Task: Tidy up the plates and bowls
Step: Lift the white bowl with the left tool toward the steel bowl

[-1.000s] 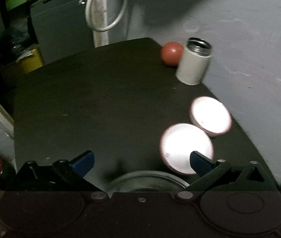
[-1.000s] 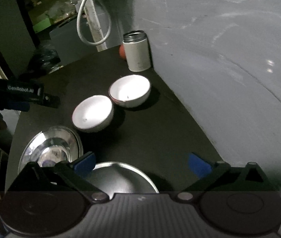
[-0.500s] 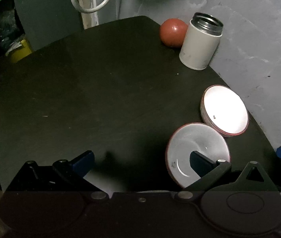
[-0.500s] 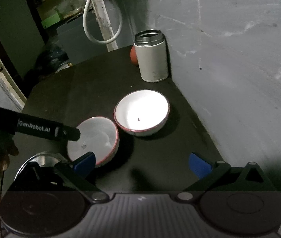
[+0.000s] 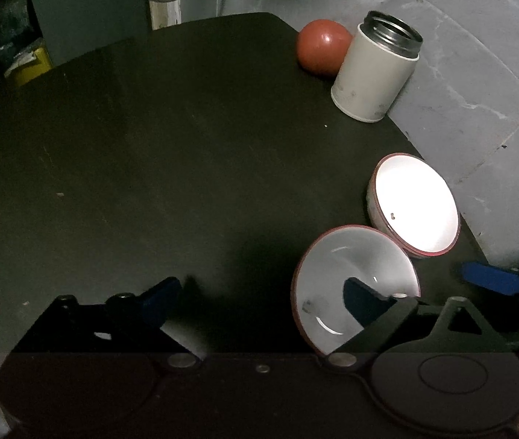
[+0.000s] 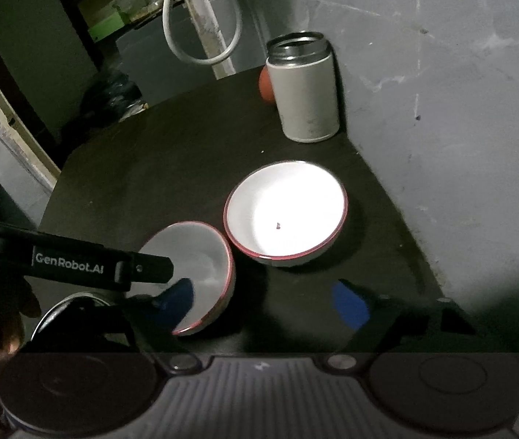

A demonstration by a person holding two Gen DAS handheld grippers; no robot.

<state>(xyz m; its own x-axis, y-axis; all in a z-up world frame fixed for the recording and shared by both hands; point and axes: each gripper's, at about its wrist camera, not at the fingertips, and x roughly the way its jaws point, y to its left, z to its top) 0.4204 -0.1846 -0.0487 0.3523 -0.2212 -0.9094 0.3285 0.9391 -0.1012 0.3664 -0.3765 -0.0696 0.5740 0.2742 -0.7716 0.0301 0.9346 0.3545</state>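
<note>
On the dark table (image 5: 142,153) two white red-rimmed bowls sit side by side toward the wall edge. From my left camera, the nearer bowl (image 5: 354,285) lies at about four o'clock, and the farther bowl (image 5: 414,205), brightly lit inside, sits just beyond it at two o'clock, the rims nearly touching. My left gripper (image 5: 263,294) has its jaws wide apart; its right finger (image 5: 363,301) reaches over the nearer bowl's rim into the hollow, though I cannot tell whether it touches the surface. My right gripper (image 6: 264,301) also stands spread open, empty, with the farther bowl (image 6: 285,212) at twelve o'clock ahead. At eleven o'clock a steel plate (image 6: 65,311) peeks out, mostly hidden in shadow. Farther off stand a white metal-rimmed canister (image 5: 372,73) and a red ball (image 5: 319,51) beside it.
</note>
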